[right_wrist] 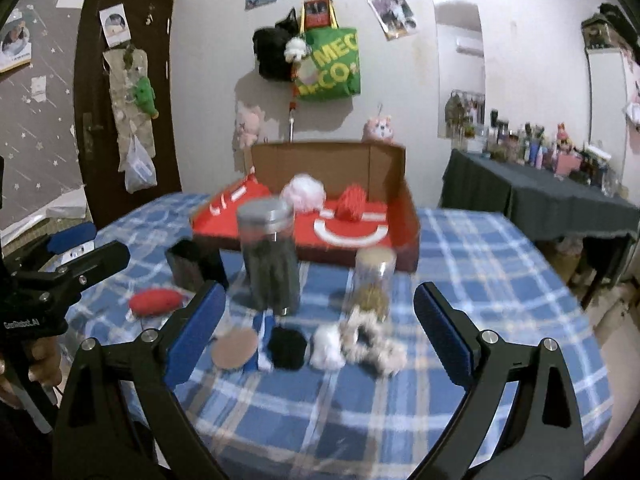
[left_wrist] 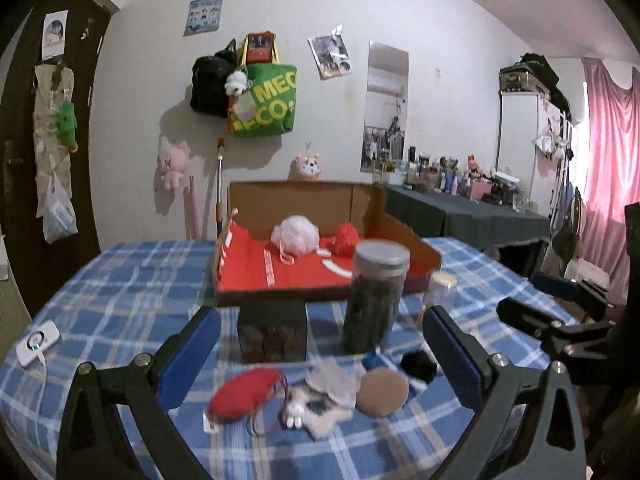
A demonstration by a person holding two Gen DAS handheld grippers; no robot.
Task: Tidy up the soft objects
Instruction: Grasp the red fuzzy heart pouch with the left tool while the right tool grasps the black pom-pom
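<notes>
Along the near edge of the bench (left_wrist: 120,288) (blue plaid cloth) lie, left to right, a red pouch (left_wrist: 244,396), a grey-white plush (left_wrist: 324,400), a tan round pad (left_wrist: 382,392), a black pom-pom (right_wrist: 286,347), a white puff (right_wrist: 329,346) and a beige scrunchie (right_wrist: 374,342). The left tool (left_wrist: 320,346) and the right tool (right_wrist: 318,328) both hang spread wide, gripping nothing. Behind, a pink pouf (left_wrist: 295,235) and a red ball (left_wrist: 345,240) sit in the cardboard box (left_wrist: 304,200).
</notes>
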